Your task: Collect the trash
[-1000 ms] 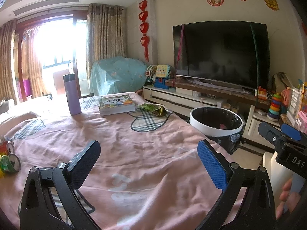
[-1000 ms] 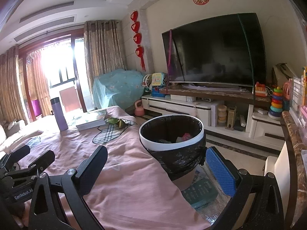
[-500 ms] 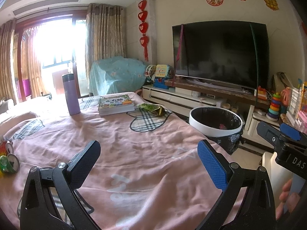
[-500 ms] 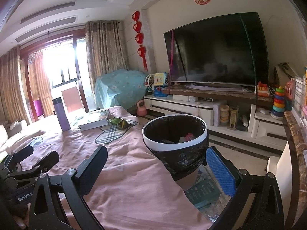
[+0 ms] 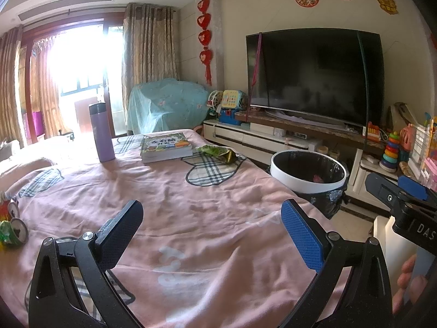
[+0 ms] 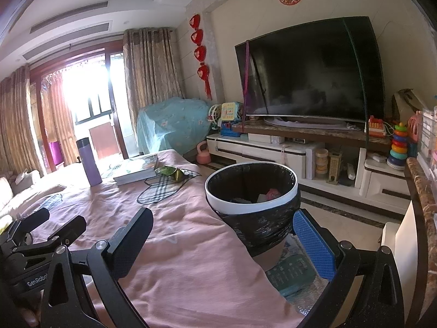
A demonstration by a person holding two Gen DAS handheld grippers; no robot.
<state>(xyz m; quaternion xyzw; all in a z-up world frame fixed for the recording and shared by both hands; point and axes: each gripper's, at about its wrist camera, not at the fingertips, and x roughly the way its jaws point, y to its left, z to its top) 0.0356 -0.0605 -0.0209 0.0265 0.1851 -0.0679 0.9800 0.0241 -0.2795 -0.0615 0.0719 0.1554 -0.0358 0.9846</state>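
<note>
Little has shifted over the last second: both views have crept slightly nearer the far end of the desk, and nothing on it has moved. Left tool (image 5: 211, 231) hovers over the pink cloth with its jaws spread wide and nothing between them; right tool (image 6: 226, 242) is likewise wide apart and empty, over the desk's (image 5: 191, 218) right edge. Just beyond the right tool, at about 1 o'clock, stands the trash bin (image 6: 252, 203), lined in black, beside the desk with some scraps inside. Far out at 12 o'clock from the left tool lies a green crumpled wrapper (image 5: 218, 153), touching the book (image 5: 165, 147) at its left; a purple bottle (image 5: 101, 132) stands upright at 11 o'clock. Crushed cans (image 5: 12, 227) lie at 9 o'clock by the desk's left edge.
</note>
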